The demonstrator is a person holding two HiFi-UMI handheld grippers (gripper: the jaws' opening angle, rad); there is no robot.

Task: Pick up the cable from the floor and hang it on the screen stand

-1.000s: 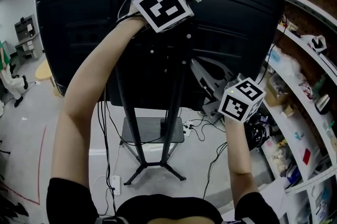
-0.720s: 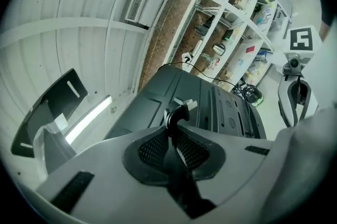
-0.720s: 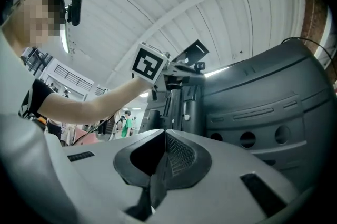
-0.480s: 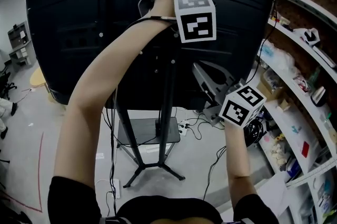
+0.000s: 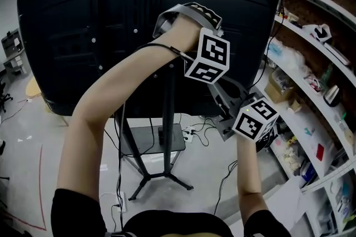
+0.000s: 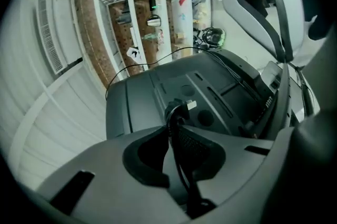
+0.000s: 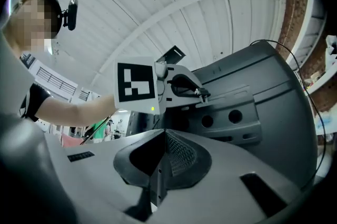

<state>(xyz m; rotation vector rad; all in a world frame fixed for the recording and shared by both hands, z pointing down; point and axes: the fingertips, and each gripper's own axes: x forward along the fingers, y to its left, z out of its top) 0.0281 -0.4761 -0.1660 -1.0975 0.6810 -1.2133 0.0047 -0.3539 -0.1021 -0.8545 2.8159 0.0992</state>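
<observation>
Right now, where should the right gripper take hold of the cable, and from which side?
The plug end of the cable, probably: it sticks out past the left gripper, which pinches the cable. Come from in front, after opening the shut right gripper.

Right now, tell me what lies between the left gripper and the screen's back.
Only the plug end of the cable, sticking out past the left gripper, which is shut on it; the left gripper view shows this.

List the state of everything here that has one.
left hand-held gripper, shut on the cable
cable, pinched between the jaws, plug end poking past them
right hand-held gripper, shut, empty
screen, upright, back toward the head camera
screen stand, upright on its splayed legs
</observation>
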